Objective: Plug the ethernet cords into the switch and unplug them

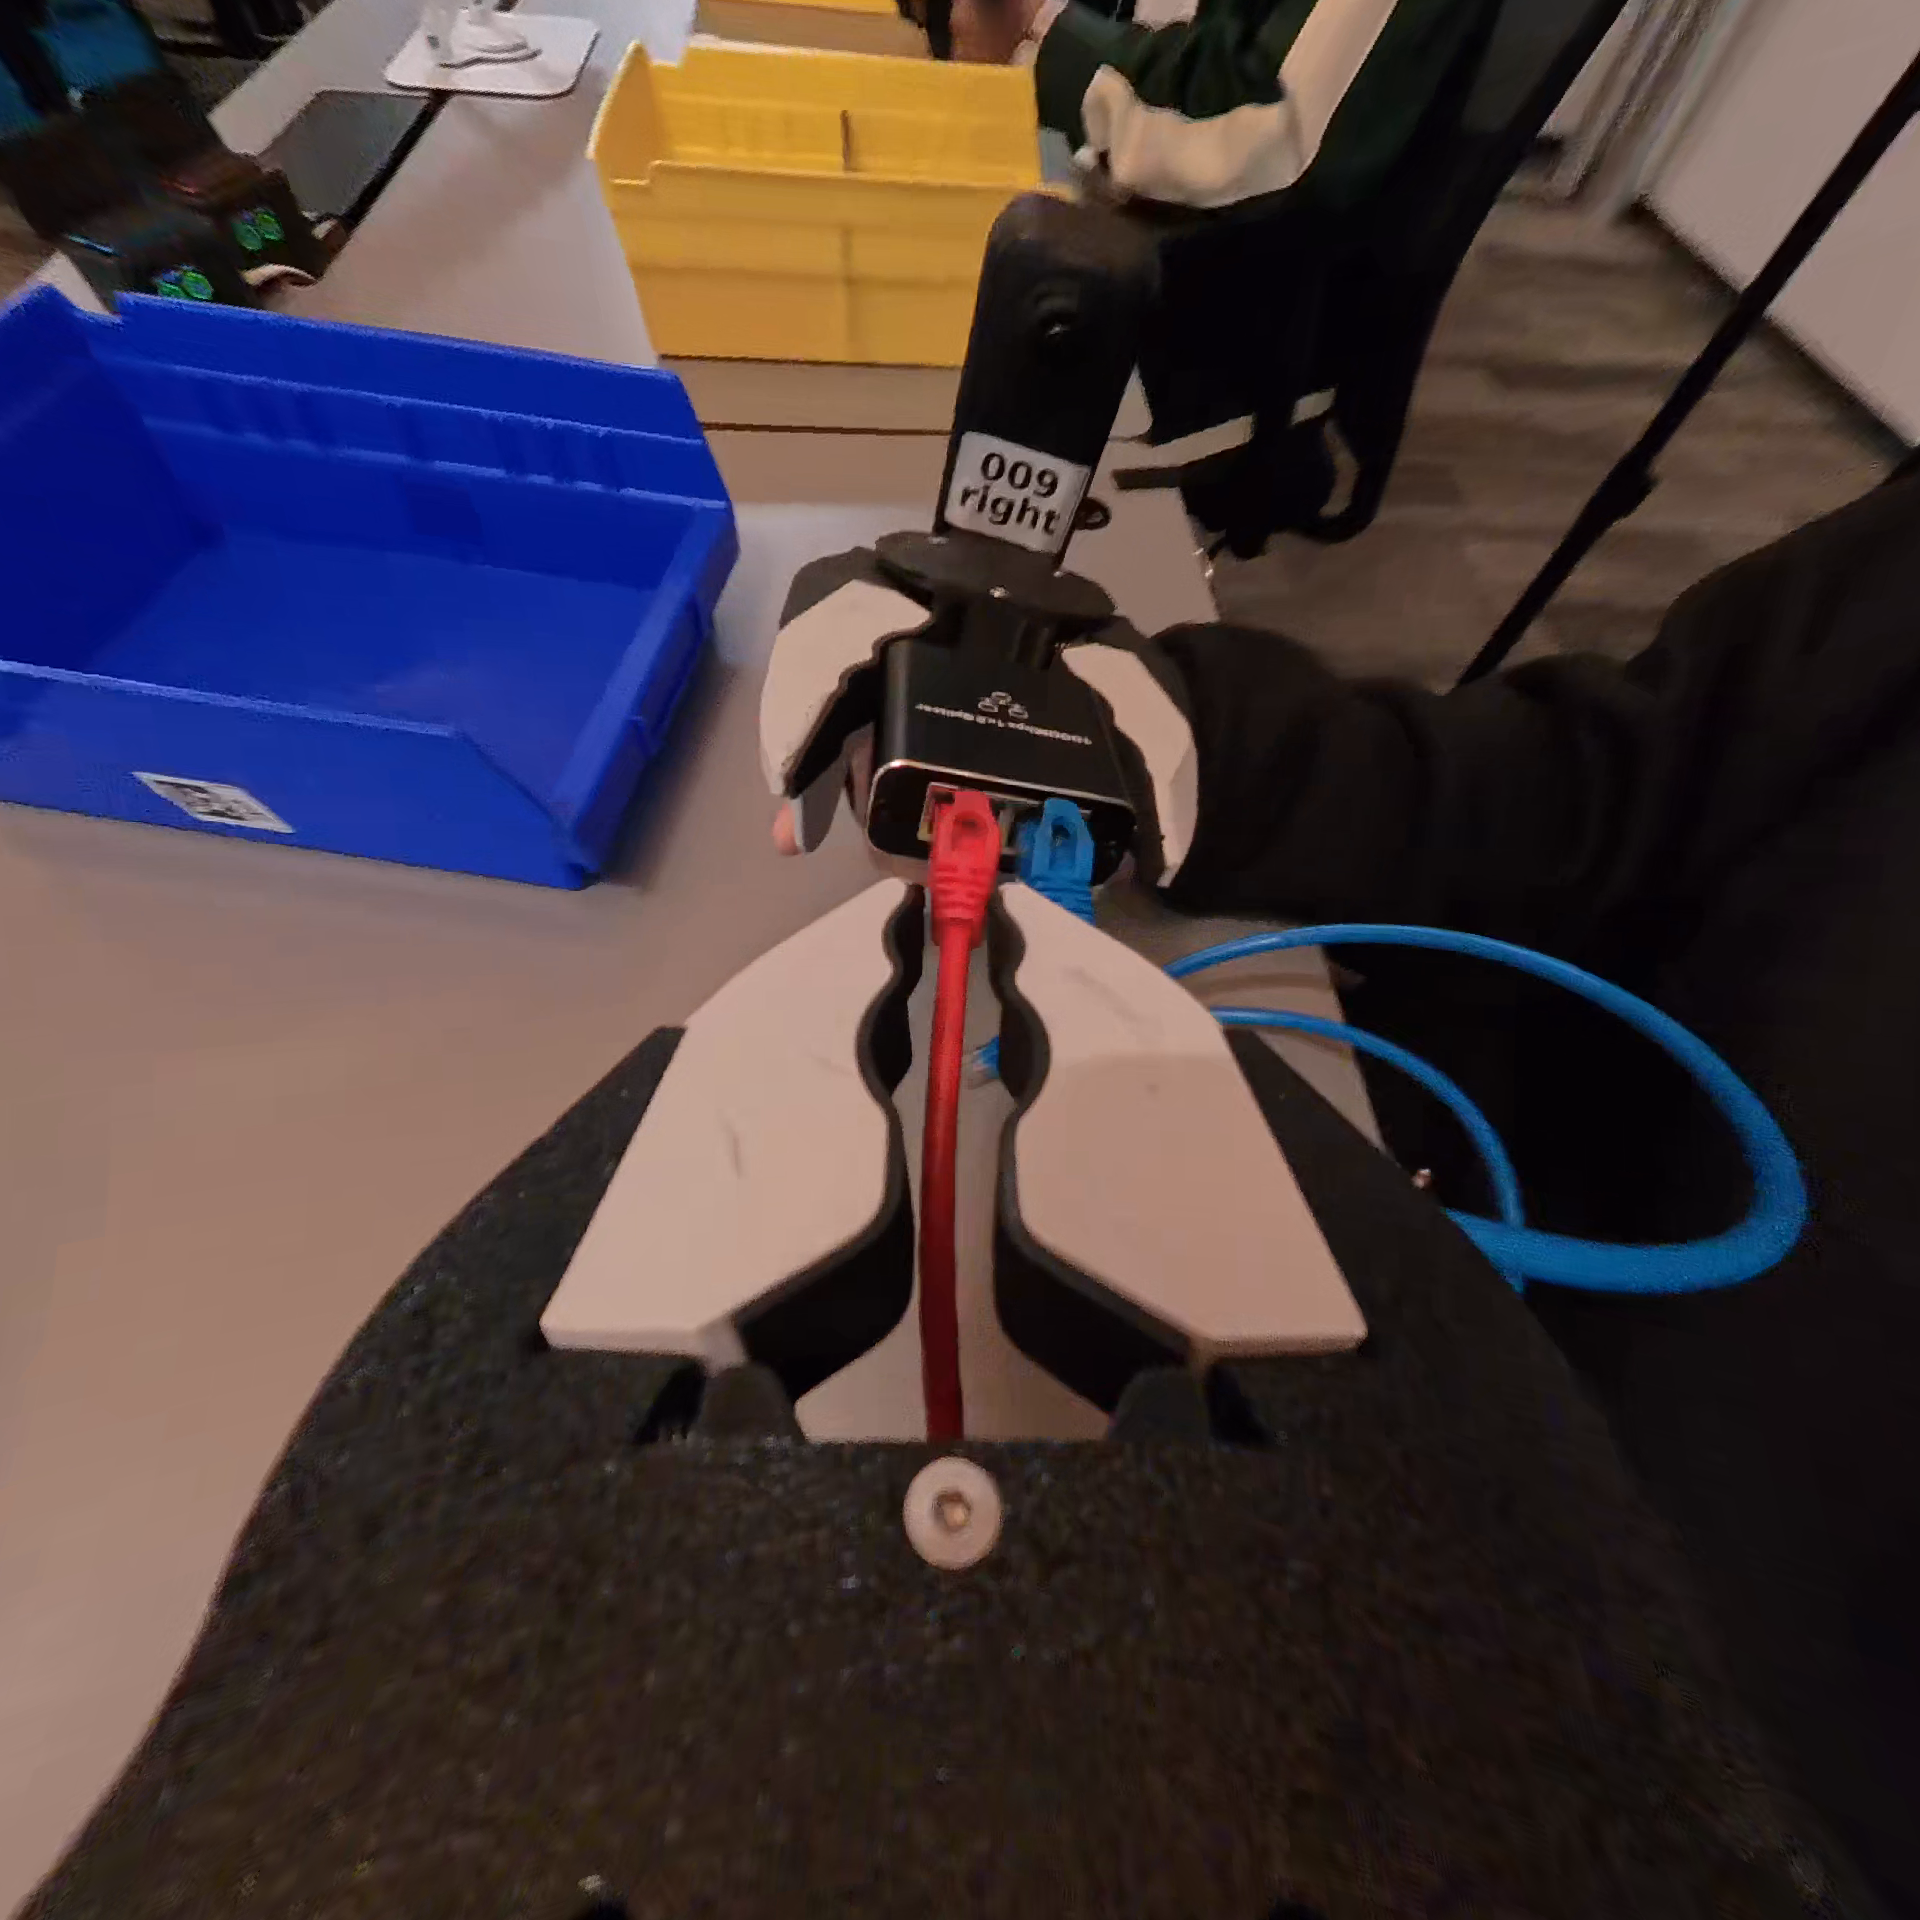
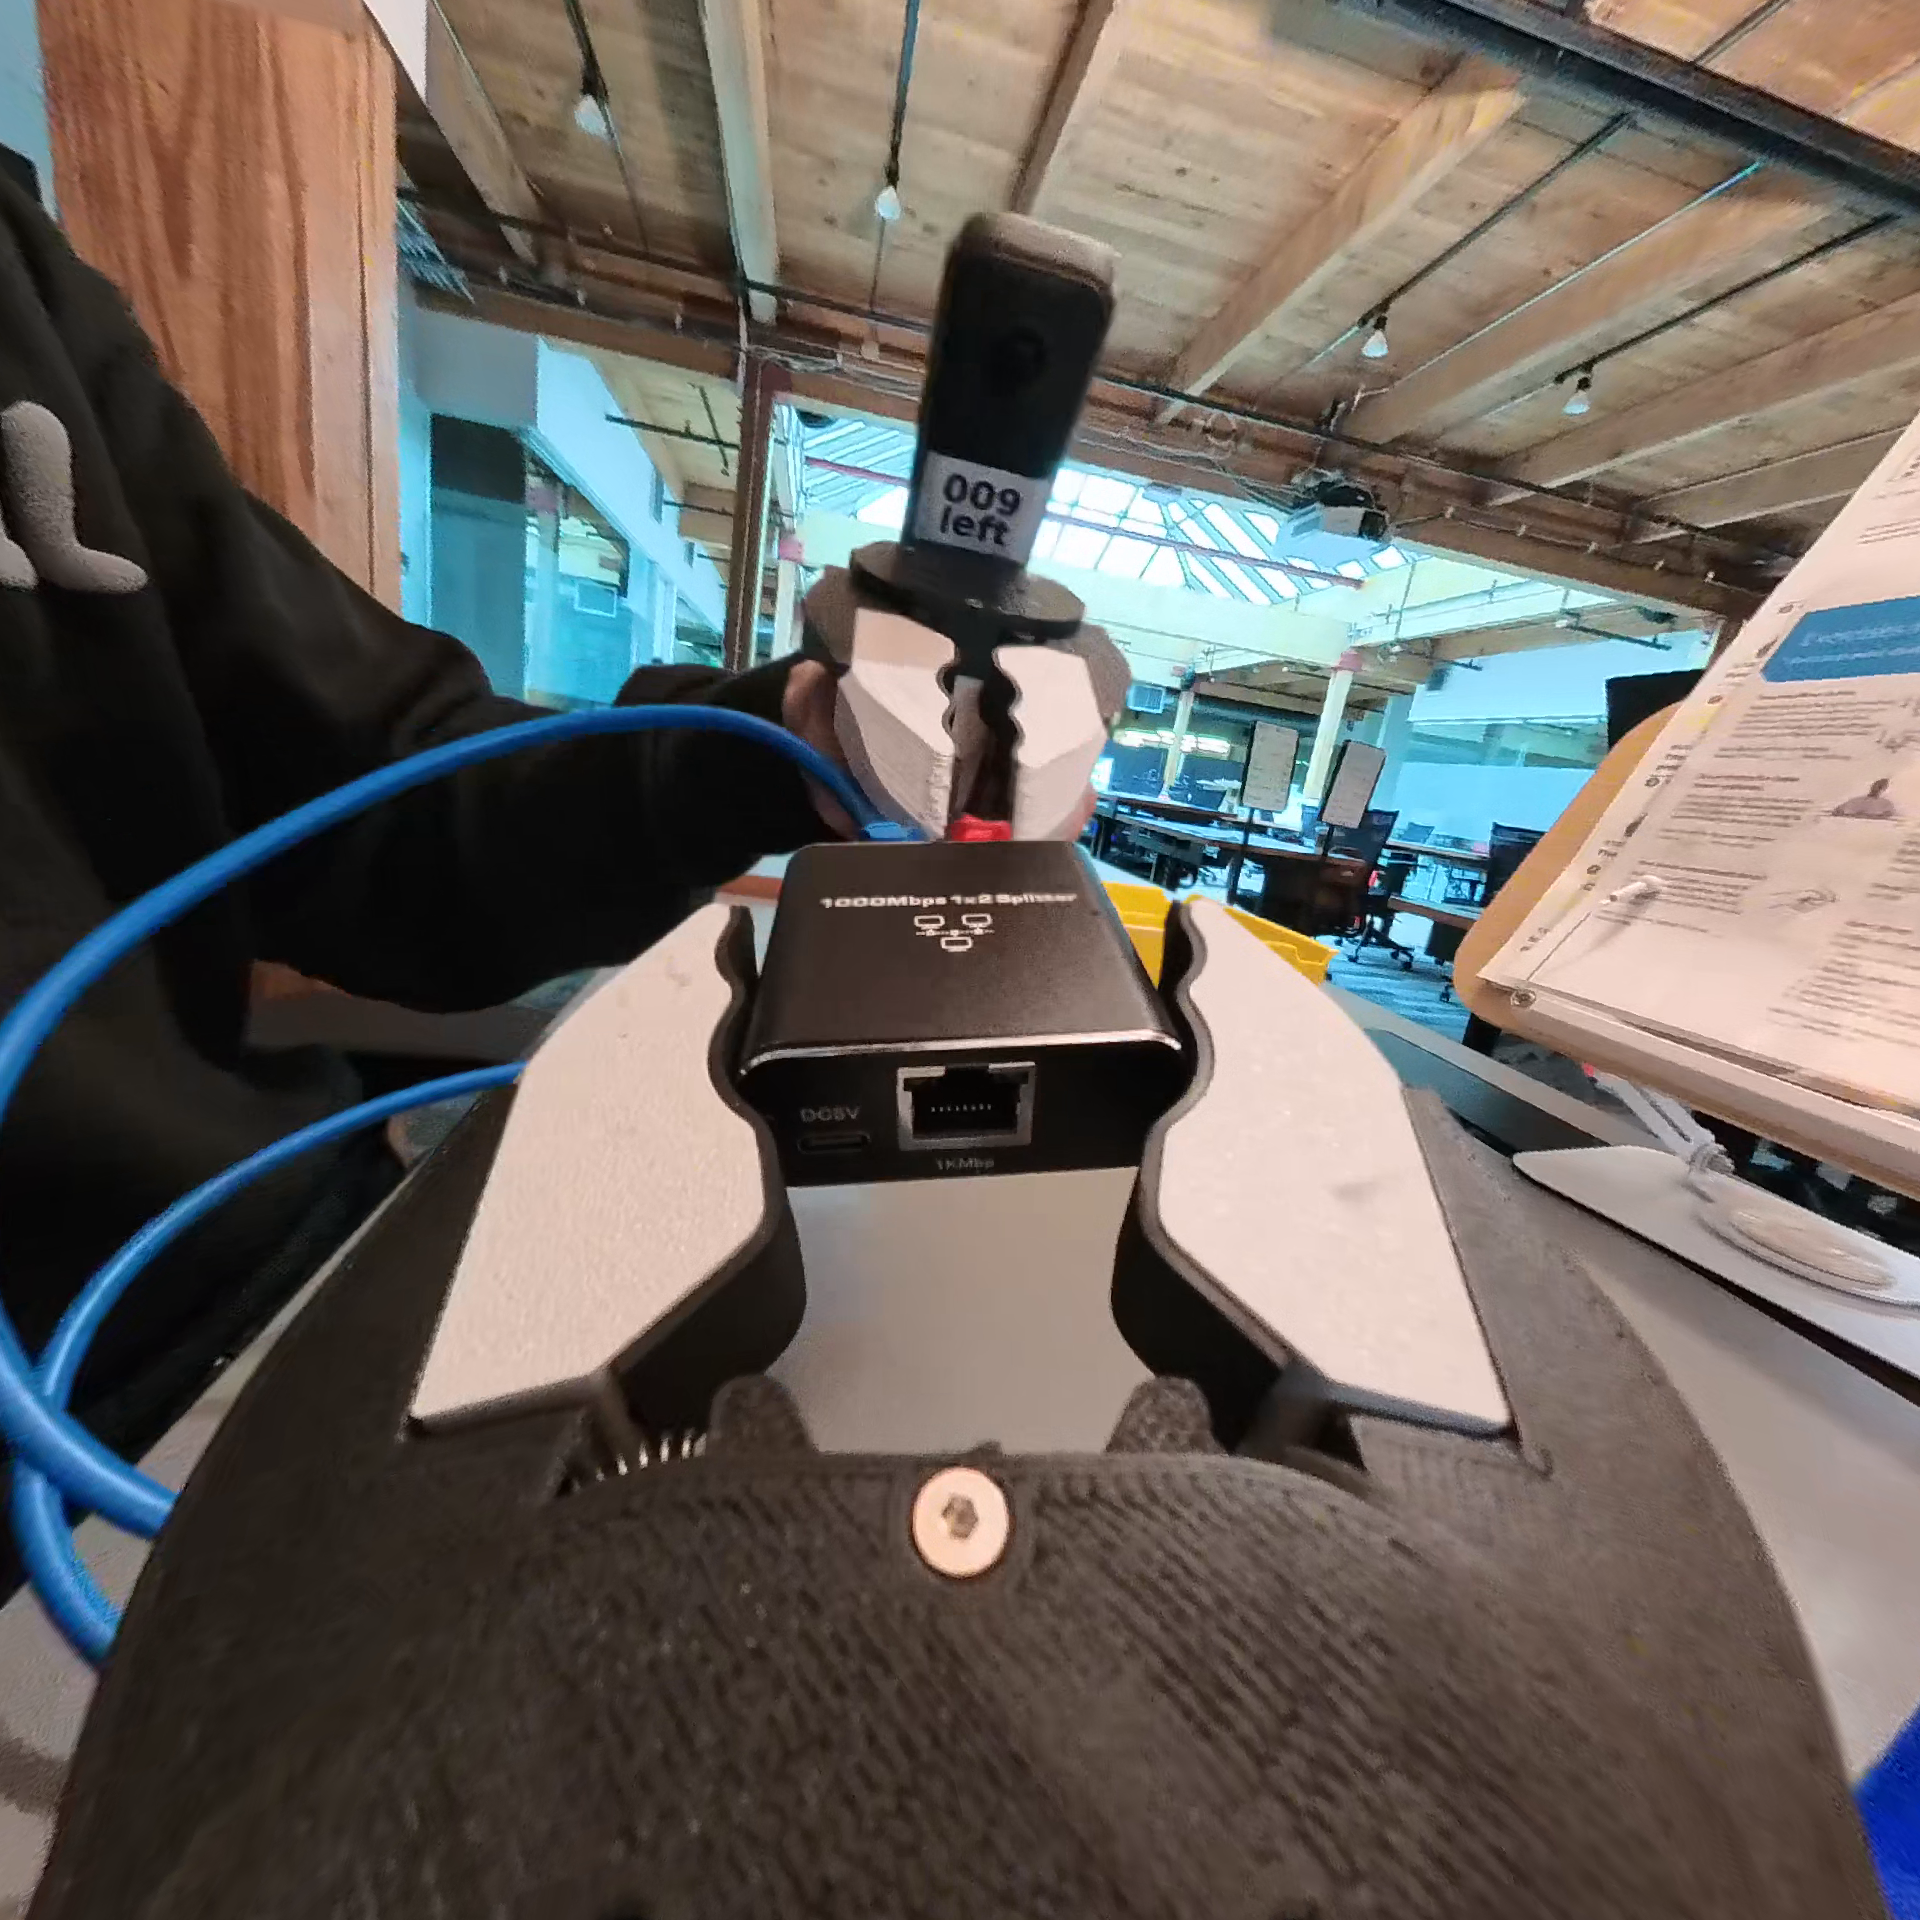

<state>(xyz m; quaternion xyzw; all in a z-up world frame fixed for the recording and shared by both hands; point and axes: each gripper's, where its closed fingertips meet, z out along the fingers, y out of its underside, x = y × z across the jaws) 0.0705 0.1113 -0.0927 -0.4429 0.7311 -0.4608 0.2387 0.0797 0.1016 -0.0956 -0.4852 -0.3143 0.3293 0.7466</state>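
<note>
my right gripper [image 2: 961, 1023] clamps the black switch [image 2: 956, 997] by its sides. just past its fingers, my left gripper [image 1: 954, 935] pinches the red cord [image 1: 943, 1143] behind its seated plug. the blue cord [image 1: 1621, 1091] sits plugged alongside, looping off the table edge [image 1: 1340, 997]. left of the fingers the blue bin [image 1: 343, 613] is empty, and the yellow bin [image 1: 821, 229] lies beyond.

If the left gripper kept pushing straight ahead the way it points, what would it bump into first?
Probably the black switch in the right gripper: the left gripper points straight at its port face, shut on the red ethernet cord plugged there.
</note>
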